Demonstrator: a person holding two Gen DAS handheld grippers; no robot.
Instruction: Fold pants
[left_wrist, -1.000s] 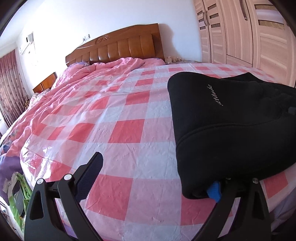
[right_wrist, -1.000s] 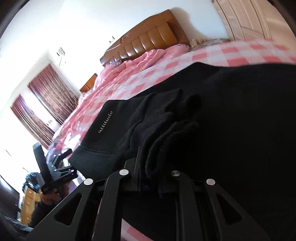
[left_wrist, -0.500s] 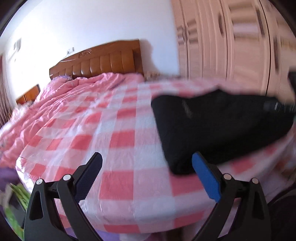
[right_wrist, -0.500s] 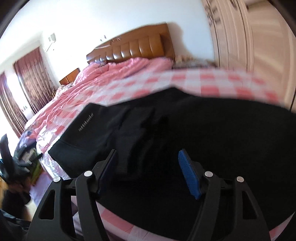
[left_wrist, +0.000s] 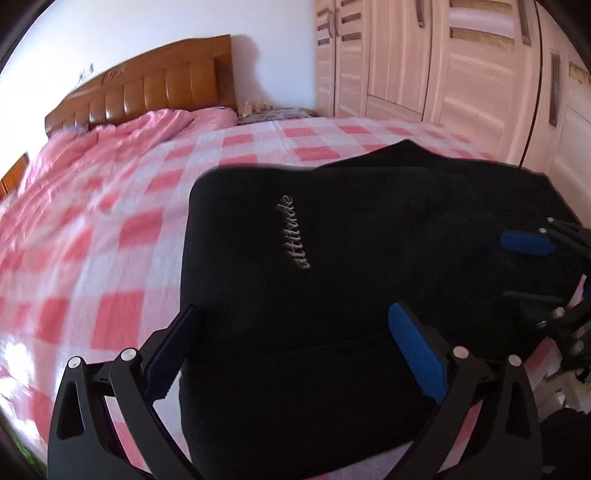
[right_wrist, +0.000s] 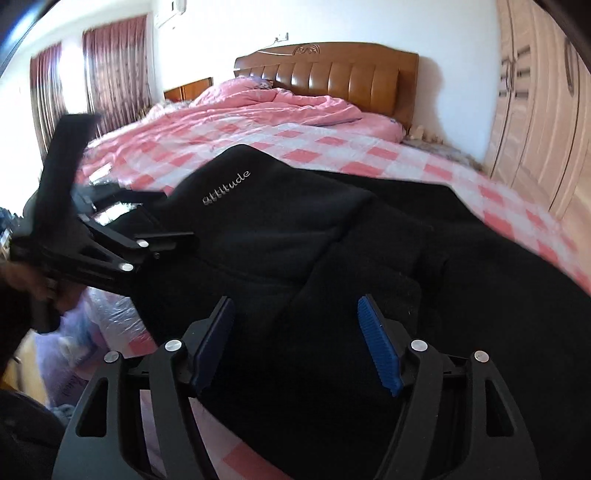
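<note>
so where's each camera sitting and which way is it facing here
Left wrist: on the left gripper, looking down its open fingers at the black pants on the checked bed; the right gripper shows at right.
Right wrist: on the right gripper, open over the pants; the left gripper and a hand show at left.
Shared: pants, headboard, wardrobe.

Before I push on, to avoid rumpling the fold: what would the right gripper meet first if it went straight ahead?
Probably the black pants: the open right gripper points down at the folded cloth, with nothing else between. How far off the cloth lies is unclear.
</note>
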